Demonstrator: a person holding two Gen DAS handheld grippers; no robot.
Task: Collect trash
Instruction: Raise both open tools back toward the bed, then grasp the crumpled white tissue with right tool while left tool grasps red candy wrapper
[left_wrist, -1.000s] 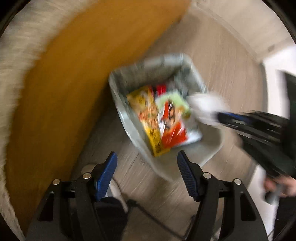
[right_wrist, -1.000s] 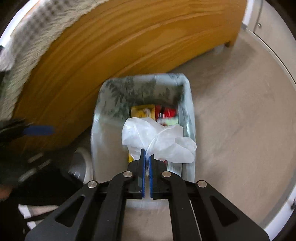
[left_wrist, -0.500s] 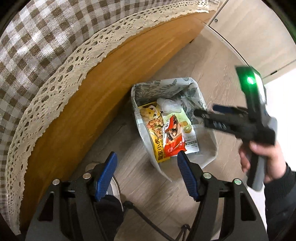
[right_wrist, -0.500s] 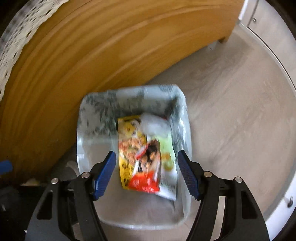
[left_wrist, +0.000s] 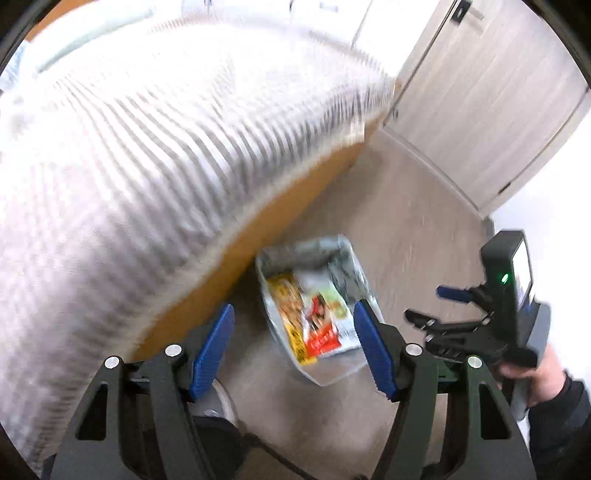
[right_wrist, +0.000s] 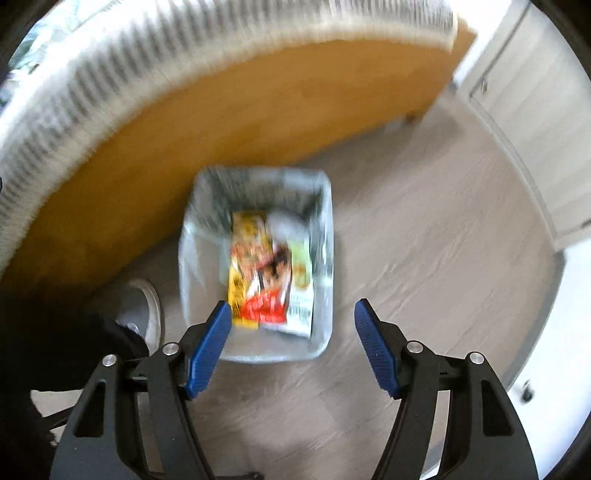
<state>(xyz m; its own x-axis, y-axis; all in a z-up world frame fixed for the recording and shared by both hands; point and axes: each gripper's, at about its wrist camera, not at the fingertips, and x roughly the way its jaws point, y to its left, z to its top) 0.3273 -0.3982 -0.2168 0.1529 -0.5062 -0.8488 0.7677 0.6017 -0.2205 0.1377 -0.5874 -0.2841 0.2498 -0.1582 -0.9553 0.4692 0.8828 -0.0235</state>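
The checked tablecloth (left_wrist: 155, 155) over the wooden table (right_wrist: 229, 122) now fills far more of both wrist views than a second ago, and the lined trash bin (right_wrist: 321, 206) on the floor beside the table looks smaller, so both hands have lifted away from it. The right gripper (right_wrist: 293, 345), a second ago clamped on a crumpled white plastic glove, has let go and its jaws gape empty; the glove (right_wrist: 286, 223) now lies in the bin against the snack wrappers (right_wrist: 266, 280). The left gripper (left_wrist: 293, 349) also stands released and empty, so that piece looks collected.
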